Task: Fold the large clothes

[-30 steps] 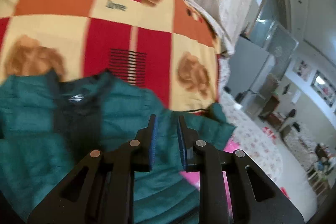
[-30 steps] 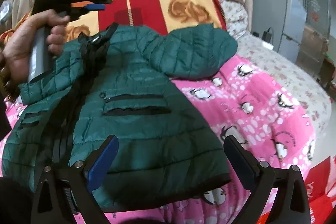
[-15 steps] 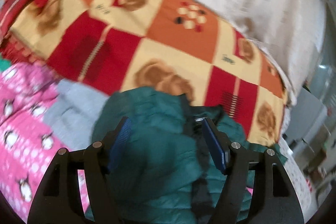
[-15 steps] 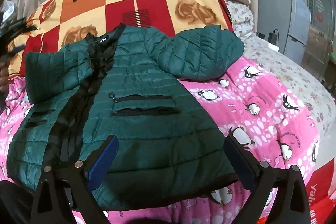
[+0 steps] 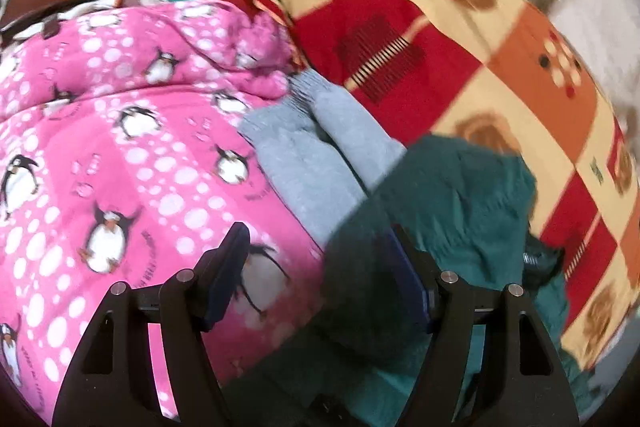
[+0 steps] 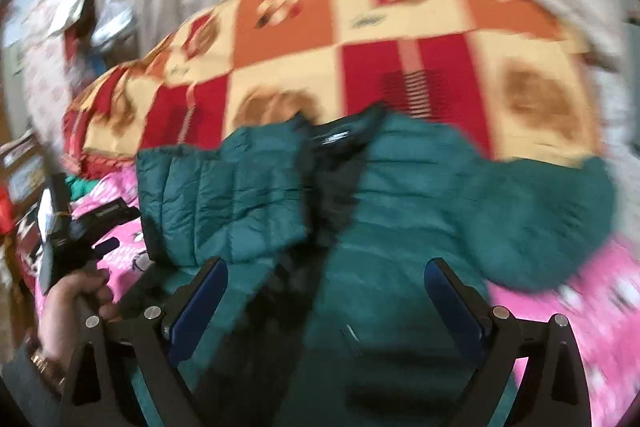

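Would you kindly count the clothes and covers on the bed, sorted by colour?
Green jacket: 1
Grey garment: 1
Pink penguin blanket: 1
Red, orange and cream checked blanket: 1
Total: 4

My left gripper [image 5: 316, 267] is spread, nothing gripped. My right gripper [image 6: 326, 291] gapes wide. My left hand [image 6: 74, 301] grips its handle.

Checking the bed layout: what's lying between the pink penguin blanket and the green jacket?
A grey garment lies between the pink penguin blanket and the green jacket, seen in the left wrist view.
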